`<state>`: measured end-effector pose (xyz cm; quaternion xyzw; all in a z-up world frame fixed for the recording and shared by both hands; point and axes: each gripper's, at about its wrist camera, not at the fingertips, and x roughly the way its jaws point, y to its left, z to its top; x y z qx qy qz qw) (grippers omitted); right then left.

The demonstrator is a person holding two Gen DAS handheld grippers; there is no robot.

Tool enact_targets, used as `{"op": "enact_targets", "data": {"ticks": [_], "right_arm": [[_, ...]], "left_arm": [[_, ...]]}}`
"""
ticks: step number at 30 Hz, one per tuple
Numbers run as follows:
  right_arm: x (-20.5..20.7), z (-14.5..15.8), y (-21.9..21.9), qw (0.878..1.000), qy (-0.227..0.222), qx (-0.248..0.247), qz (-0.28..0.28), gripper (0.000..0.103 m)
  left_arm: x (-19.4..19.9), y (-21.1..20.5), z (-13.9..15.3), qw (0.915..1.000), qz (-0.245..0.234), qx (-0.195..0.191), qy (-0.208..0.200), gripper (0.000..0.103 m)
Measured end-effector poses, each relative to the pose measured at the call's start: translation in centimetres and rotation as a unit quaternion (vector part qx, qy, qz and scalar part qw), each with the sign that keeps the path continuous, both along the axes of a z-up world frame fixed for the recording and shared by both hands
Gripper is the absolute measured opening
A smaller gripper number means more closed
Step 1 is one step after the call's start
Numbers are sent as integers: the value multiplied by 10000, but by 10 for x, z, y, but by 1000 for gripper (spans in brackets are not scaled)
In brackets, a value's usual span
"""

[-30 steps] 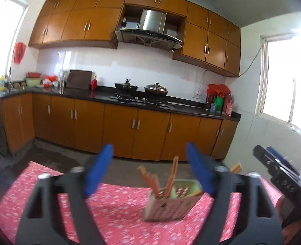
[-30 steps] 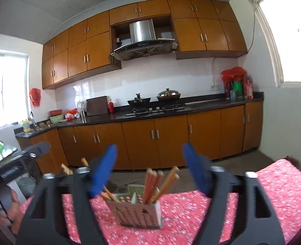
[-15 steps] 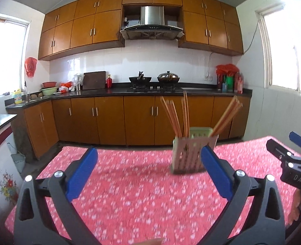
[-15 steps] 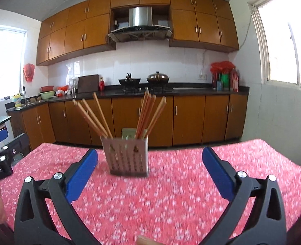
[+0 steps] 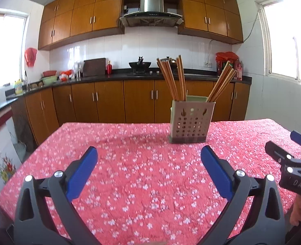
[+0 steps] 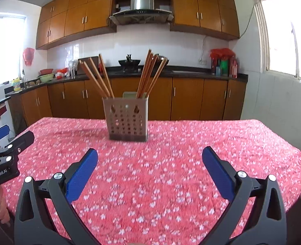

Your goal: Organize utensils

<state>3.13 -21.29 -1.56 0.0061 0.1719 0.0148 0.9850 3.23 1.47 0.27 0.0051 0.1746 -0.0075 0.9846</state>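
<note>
- Left gripper [image 5: 149,155], bottom of the left view: jaws spread wide, nothing between them, held low over the cloth [image 5: 130,183]. Likely a ready stance with no pick begun.
- Right gripper [image 6: 149,156], bottom of the right view: likewise spread and empty, aimed at the holder [image 6: 127,118].
- Each gripper shows in the other's view at the frame edge, so the two flank the table's near side, well apart.
- Cloth, red with white flowers, fills the lower half of both views; no loose utensils visible on it.
- Holder, centre of the right view and right of centre in the left: perforated beige box, upright on the cloth, well beyond both grippers.
- Chopsticks [image 6: 148,73] stand in it in two leaning bunches, fanned outward; probably sorted into separate compartments, though the dividers are not visible.
- Judgement: task looks nearly finished or not started; cannot tell which.
- Far: counter [image 6: 181,70] and wood cabinets across the upper frame.
</note>
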Motion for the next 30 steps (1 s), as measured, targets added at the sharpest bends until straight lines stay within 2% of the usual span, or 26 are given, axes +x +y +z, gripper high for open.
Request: {"op": "enact_targets", "data": {"ticks": [11,30], "right_arm": [[0,-7,-8,9996,203,159,-84,101],[2,-8,-12,9995,239,191,-98,101]], "left_arm": [[-4,7,-9,9999,1,-49,102,99],[1,2,-9,9999,-37,-12,139,99]]}}
